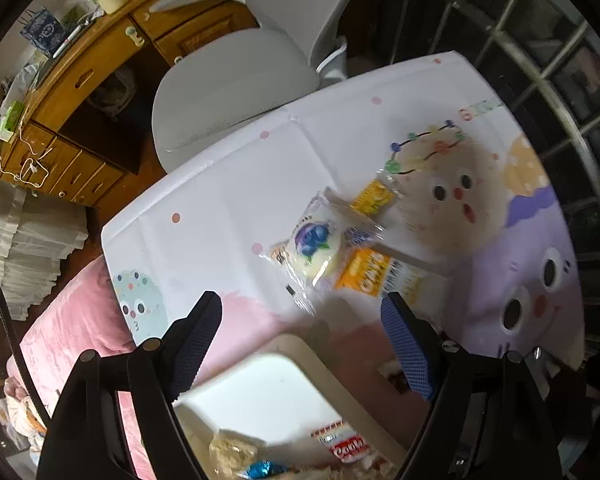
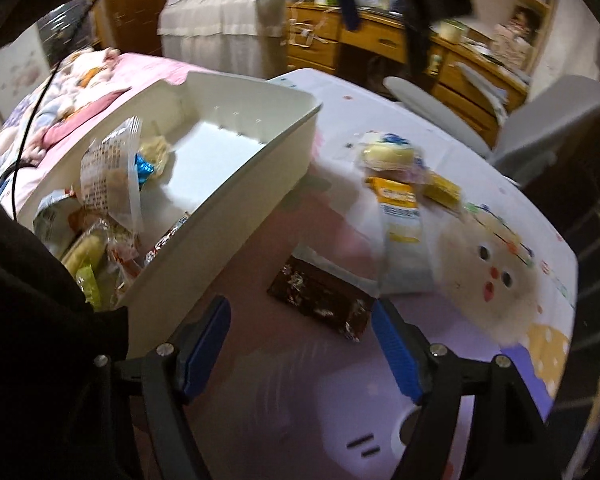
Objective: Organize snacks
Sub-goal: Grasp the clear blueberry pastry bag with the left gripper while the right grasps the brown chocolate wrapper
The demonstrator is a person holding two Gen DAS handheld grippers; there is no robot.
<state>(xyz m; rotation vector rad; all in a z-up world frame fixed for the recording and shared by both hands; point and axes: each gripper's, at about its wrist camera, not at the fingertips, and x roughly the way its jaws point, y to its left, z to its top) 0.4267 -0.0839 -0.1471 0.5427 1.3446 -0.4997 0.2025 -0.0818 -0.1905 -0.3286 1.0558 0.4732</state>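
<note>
Here the left gripper hangs above the surface, its jaws spread wide with nothing between them, over the near corner of a cream bin. Ahead of it on the cartoon-printed cloth lies a small cluster of snacks: a round blueberry-printed bun in clear wrap, an orange-and-white packet touching its right side, and a small yellow packet just beyond them. In the left wrist view the bin's floor is mostly bare white, with a red-and-white packet and a blue foil sweet at its near end. The right gripper also has its jaws spread and empty; it hovers over the pink part of the cloth, with a dark brown wrapped bar lying on the surface just ahead, between the fingertips' line and the tall orange-and-white packet. From this side the cream bin sits to the left, near the bar but apart from it, and holds several wrapped snacks piled at its near end, among them a clear checkered packet standing upright. Behind the surface are a grey chair, a wooden desk and a pink bed.
</note>
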